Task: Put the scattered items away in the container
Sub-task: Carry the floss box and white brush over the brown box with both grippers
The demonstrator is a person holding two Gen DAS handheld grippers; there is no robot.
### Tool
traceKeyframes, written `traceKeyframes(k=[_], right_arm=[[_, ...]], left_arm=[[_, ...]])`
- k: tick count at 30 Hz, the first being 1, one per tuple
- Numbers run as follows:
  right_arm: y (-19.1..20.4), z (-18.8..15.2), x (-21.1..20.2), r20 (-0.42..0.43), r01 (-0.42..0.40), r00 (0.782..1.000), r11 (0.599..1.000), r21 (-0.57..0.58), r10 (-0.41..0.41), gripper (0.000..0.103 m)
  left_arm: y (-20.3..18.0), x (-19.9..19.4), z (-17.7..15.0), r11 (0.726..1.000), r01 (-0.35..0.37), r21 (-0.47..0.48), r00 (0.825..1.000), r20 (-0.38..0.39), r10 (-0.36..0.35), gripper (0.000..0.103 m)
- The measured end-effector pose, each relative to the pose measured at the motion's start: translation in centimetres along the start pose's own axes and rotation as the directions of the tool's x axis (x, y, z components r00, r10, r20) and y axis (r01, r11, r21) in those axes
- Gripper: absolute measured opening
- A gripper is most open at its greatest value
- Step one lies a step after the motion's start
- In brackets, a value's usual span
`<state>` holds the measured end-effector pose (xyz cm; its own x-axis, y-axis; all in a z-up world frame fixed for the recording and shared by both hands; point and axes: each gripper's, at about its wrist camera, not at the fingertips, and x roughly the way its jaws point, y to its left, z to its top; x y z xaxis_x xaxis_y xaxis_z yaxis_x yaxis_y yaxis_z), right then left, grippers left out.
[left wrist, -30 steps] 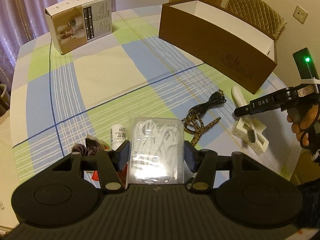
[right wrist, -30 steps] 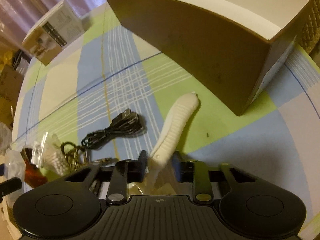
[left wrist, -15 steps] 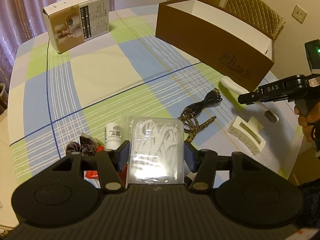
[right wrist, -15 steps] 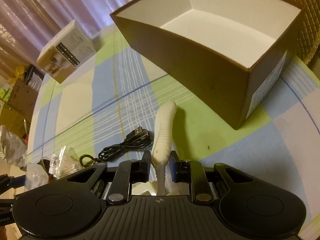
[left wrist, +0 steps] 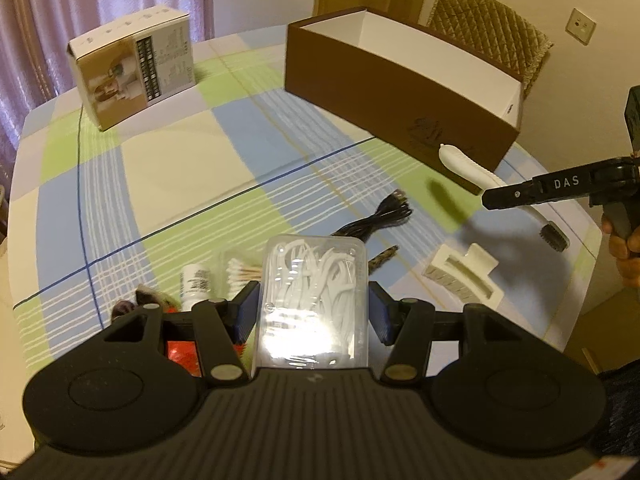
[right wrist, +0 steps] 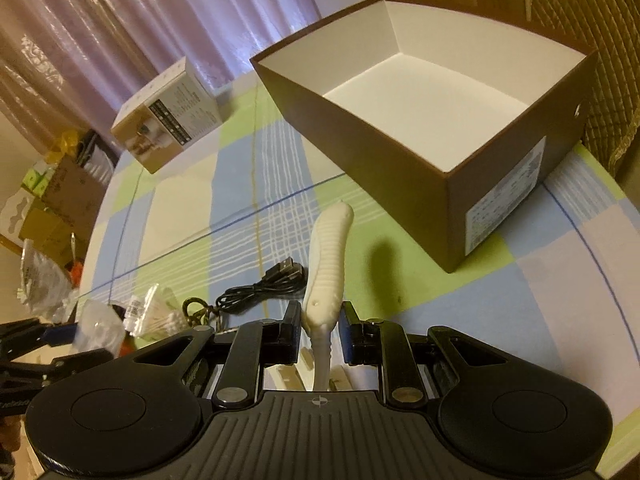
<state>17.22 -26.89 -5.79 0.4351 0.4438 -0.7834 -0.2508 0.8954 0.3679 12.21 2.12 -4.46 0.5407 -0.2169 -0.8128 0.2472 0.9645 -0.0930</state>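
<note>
Round table (left wrist: 168, 184) under checked cloth. Brown box (left wrist: 384, 80) at far right edge; printed carton (left wrist: 132, 68) far left. Black cable (left wrist: 380, 216), white hair clip (left wrist: 464, 276), small bottle (left wrist: 195, 284), cotton swabs (left wrist: 244, 274) near front edge.

Warm, yellowish indoor light falls from above, casting soft dark shadows on the checked tablecloth (left wrist: 168, 184). Glare whitens the near end of the clear floss-pick box (left wrist: 314, 300). Fisheye distortion bends both views, their corners blacked out, with mild softness throughout.
</note>
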Motion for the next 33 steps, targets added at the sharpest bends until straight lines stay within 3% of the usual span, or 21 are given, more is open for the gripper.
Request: traceKeyframes(k=[19, 33], right_arm=[[-3.4, 1.2, -5.5, 0.057, -0.11, 0.992, 0.99, -0.087, 0.115, 0.017], [-7.2, 4.7, -7.9, 0.134, -0.148, 0.977, 0.982, -0.119, 0.163, 0.017]], left_arm=[[-7.5, 1.1, 3.6, 0.998, 0.029, 0.062, 0.998, 0.051, -0.032, 0.051], [-13.8, 3.2, 9.5, 0.99, 0.077, 0.119, 0.988, 0.124, -0.092, 0.051]])
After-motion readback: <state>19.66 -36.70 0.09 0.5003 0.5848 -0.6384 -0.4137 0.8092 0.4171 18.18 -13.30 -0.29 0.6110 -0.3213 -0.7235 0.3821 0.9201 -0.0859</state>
